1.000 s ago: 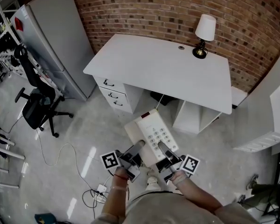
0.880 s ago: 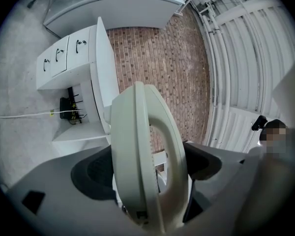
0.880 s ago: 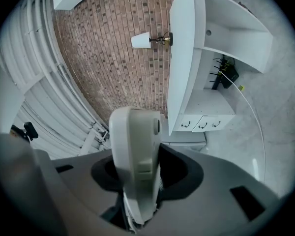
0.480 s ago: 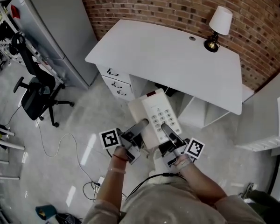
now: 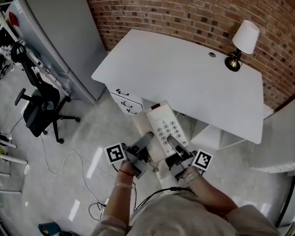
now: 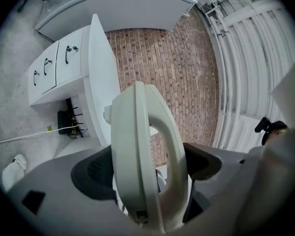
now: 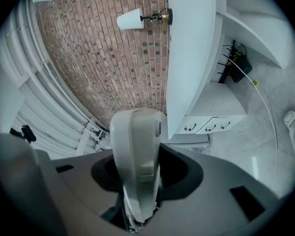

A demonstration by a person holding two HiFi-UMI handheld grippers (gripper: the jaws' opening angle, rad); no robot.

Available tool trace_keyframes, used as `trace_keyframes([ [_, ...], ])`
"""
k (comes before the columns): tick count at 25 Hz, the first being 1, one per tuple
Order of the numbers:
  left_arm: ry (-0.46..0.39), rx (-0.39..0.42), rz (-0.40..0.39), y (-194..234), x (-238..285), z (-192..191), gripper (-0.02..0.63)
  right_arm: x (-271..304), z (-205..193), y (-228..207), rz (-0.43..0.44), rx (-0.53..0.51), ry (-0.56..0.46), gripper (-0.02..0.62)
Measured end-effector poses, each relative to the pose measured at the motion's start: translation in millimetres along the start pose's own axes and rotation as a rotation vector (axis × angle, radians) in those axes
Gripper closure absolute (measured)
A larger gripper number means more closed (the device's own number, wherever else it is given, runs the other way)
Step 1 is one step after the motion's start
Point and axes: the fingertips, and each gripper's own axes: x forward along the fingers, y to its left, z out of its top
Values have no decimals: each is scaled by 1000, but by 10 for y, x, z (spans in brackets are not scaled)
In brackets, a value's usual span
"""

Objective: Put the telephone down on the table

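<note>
"Where is the telephone [image 5: 163, 129]?"

"Up in the air, not on the table [image 5: 187, 77]. It's a cream plastic desk set, smooth and boxy, with a grid of pale keys facing up. It hangs over the floor just short of the table's near edge."

"Who has it?"

"Both grippers. The left gripper [image 5: 147, 138] has its dark jaws pressed against the rounded, arched side of the casing. The right gripper [image 5: 170, 140] is clamped on the opposite side, with the plastic filling the gap between its jaws."

"And around it?"

"The table is a plain white slab with matte drawers [image 5: 124, 101] underneath. A small lamp [image 5: 243, 42] with a white shade stands at its far corner. A rough red brick wall [image 5: 187, 11] runs behind. A grey metal cabinet [image 5: 59, 38] stands to the left, with a black office chair [image 5: 37, 109] in front of it on the glossy floor."
</note>
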Motion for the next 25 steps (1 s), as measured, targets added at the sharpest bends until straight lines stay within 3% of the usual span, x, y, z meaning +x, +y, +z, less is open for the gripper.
trace_keyframes([
  [14, 4, -41, 32, 457, 802, 1069, 181, 1080, 838, -294, -54, 29, 24, 433],
  [25, 48, -64, 57, 731, 1221, 1524, 181, 1546, 1270, -486, -92, 37, 38, 433],
])
